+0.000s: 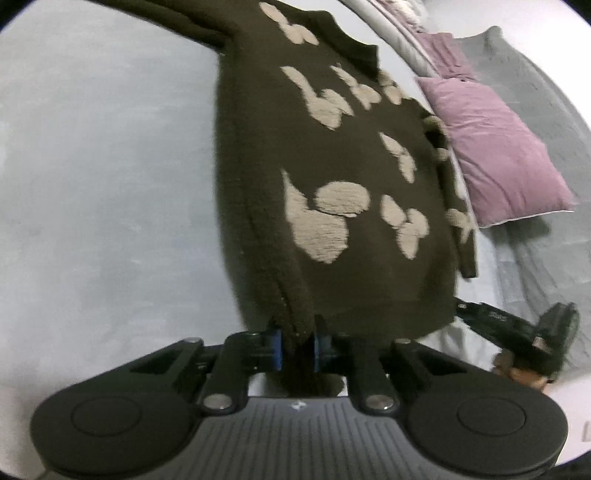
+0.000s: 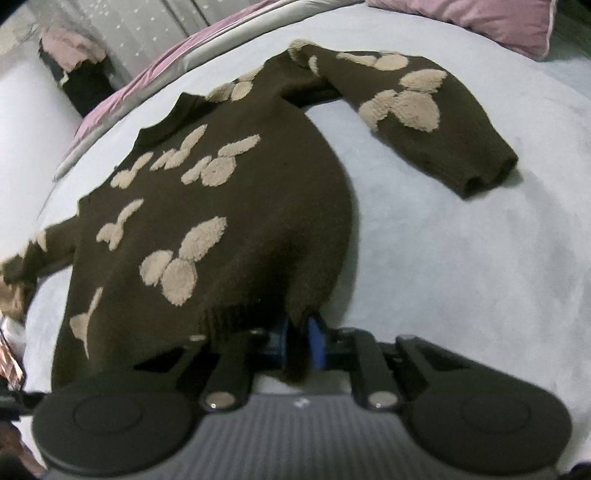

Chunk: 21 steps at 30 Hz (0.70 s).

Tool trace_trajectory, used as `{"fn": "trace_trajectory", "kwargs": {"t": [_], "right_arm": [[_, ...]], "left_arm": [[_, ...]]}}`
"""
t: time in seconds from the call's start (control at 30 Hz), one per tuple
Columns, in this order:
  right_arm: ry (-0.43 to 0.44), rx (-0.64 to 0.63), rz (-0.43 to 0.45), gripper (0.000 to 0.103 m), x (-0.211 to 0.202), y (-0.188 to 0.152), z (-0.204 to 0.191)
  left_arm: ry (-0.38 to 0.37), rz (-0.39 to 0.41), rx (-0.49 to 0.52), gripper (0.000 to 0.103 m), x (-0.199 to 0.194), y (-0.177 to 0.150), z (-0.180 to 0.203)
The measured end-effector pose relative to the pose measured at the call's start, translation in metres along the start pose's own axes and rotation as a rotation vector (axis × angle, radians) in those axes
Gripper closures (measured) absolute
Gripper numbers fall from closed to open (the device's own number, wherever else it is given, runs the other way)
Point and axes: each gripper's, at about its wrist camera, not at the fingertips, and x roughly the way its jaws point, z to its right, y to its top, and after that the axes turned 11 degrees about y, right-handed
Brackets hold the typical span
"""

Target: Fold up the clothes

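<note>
A dark brown knitted sweater (image 1: pixel 332 166) with fluffy beige shapes lies spread on a pale bed sheet (image 1: pixel 110 184), its collar at the far end. My left gripper (image 1: pixel 297 349) is shut on the sweater's bottom hem at its left corner, with dark fabric pinched between the blue pads. The other gripper (image 1: pixel 517 328) shows at the hem's right corner in the left wrist view. In the right wrist view the sweater (image 2: pixel 229 206) fills the middle, one sleeve (image 2: pixel 436 122) stretched out to the right. My right gripper (image 2: pixel 299 347) is shut on the hem there.
A mauve pillow (image 1: pixel 495 155) lies right of the sweater, on grey bedding (image 1: pixel 535 92). A pillow (image 2: pixel 480 18) shows at the top in the right wrist view. The bed edge (image 2: pixel 122 110) runs along the far left, with a dark piece of furniture (image 2: pixel 85 81) beyond.
</note>
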Motion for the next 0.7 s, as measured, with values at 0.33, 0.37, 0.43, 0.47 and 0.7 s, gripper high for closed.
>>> {"fn": "trace_trajectory", "kwargs": {"t": [0.33, 0.37, 0.43, 0.47, 0.7], "right_arm": [[-0.042, -0.097, 0.006, 0.094, -0.043, 0.008, -0.004], [-0.035, -0.11, 0.005, 0.094, -0.049, 0.008, -0.006], [-0.022, -0.136, 0.006, 0.094, -0.06, 0.009, -0.011], [-0.017, -0.152, 0.006, 0.094, -0.064, 0.009, -0.014], [-0.02, -0.258, -0.017, 0.094, -0.079, -0.003, -0.041]], "left_arm": [[0.039, 0.131, 0.028, 0.095, -0.051, -0.003, -0.001], [0.043, 0.137, 0.034, 0.095, -0.054, -0.003, 0.001], [0.052, 0.147, 0.046, 0.095, -0.059, -0.005, 0.004], [0.057, 0.152, 0.055, 0.095, -0.062, -0.006, 0.005], [0.071, 0.151, 0.092, 0.095, -0.079, -0.016, 0.006]]}}
